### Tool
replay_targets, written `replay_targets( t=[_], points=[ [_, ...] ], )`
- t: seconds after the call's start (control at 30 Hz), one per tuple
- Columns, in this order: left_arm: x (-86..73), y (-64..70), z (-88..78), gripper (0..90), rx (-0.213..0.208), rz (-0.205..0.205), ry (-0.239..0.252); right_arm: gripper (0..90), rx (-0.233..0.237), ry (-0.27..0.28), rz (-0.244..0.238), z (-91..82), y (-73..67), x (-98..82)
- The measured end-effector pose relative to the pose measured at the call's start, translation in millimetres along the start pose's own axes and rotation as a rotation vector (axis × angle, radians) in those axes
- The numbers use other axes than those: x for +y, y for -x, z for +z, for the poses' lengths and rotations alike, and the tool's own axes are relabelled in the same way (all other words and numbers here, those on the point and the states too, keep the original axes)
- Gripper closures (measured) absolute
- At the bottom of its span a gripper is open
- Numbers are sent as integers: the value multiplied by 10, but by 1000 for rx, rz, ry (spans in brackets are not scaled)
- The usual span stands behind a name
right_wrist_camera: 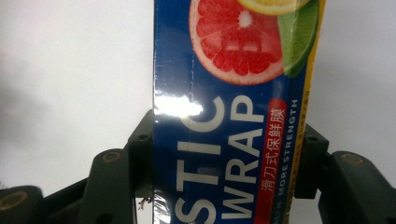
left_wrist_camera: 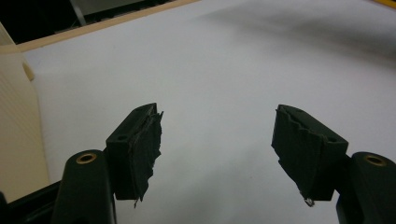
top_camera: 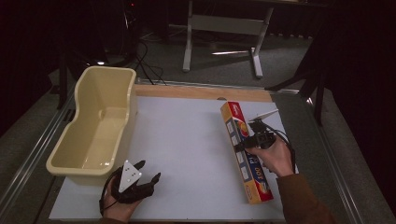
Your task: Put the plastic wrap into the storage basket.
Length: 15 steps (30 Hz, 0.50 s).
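My right gripper (top_camera: 252, 140) reaches in from the right, jaws clamped across the plastic wrap box (top_camera: 244, 151) lying on the white table (top_camera: 187, 140). Left gripper (top_camera: 148, 173) low by the cream tub (top_camera: 95, 126), jaws spread wide, holding nothing. Box ends cut off in right gripper view.

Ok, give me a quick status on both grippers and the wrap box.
Right gripper shut on plastic wrap box, lying on white board. Left gripper open, beside cream tub.
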<state>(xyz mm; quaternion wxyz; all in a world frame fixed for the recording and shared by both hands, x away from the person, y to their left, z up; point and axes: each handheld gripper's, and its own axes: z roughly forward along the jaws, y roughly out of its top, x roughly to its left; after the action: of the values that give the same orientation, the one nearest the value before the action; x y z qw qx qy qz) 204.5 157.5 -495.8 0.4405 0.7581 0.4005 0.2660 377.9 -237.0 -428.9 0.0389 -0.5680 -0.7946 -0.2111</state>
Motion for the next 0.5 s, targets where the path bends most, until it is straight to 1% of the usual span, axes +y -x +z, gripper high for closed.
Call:
replay_targets(
  t=[0.27, 0.4, 0.5],
  points=[
    [1, -8, -7, 319, 7, -2, 2, 418, 55, 22, -34, -51, -217, 79],
    [1, -13, -10, 319, 8, -3, 4, 418, 118, 31, -47, -89, -320, 115],
    [1, -12, -12, 319, 9, -4, 5, 419, 154, 52, -50, -130, -397, 145]
  ],
)
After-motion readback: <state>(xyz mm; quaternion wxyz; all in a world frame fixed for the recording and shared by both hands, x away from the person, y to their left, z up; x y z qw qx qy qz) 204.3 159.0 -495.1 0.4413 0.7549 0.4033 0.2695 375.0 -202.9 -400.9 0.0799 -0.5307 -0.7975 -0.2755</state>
